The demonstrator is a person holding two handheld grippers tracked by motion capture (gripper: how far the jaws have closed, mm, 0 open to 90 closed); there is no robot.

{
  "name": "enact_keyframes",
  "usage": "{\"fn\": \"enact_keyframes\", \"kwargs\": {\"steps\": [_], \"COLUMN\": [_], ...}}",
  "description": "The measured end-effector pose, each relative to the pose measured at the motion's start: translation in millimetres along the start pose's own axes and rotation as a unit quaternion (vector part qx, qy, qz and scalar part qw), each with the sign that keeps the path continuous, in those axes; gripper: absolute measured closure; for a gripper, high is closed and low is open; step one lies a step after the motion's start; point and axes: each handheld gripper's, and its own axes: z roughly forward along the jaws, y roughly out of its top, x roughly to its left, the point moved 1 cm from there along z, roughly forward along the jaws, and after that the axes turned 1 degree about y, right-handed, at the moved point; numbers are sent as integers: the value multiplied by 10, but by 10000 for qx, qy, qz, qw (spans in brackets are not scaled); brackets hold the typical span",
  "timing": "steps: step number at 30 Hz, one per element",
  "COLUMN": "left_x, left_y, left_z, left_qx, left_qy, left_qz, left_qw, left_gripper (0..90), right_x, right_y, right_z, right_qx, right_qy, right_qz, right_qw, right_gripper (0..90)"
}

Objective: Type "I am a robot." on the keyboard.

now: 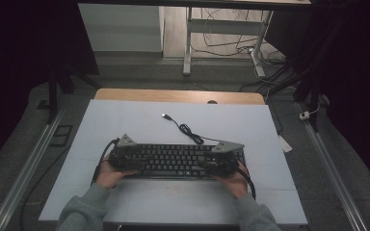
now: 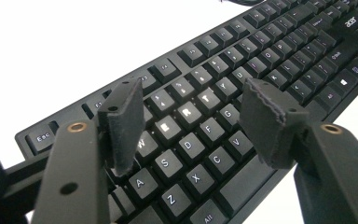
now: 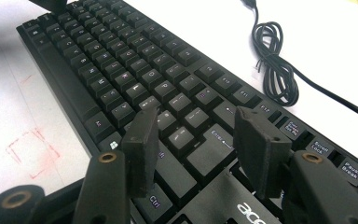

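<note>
Much bare table (image 1: 139, 120) lies beyond the keyboard (image 1: 173, 160); left gripper (image 2: 191, 123) and right gripper (image 3: 193, 149) hover spread, released, above its ends.

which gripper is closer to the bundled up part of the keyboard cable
The right gripper. It hovers over the keyboard's right end, with the coiled cable lying on the table just beyond that end. The left gripper is over the keyboard's left end, farther from the coil.

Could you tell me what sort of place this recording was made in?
Probably a lab or office set up for recording: a white work table with a black keyboard, metal floor rails, and a desk frame with loose cables behind.
</note>
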Motion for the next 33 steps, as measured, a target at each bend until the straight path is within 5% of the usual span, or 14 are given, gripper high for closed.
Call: {"fn": "enact_keyframes", "kwargs": {"steps": [19,23,30,33], "left_x": [25,26,22,19], "left_y": [-5,-5,-5,-5], "left_z": [4,6,14,18], "left_qx": [53,53,65,75], "left_qy": [32,38,36,36], "left_qz": [-38,-38,-32,-20], "left_qw": [10000,10000,10000,10000], "left_gripper": [340,340,338,337], "right_x": [69,110,171,195], "right_y": [55,114,249,298], "right_z": [81,140,283,364], "right_qx": [-49,-3,20,104], "right_qy": [23,54,216,223], "right_qz": [-59,-124,-177,-205], "right_qw": [10000,9999,9996,9995], "right_gripper": [535,613,884,895]}}
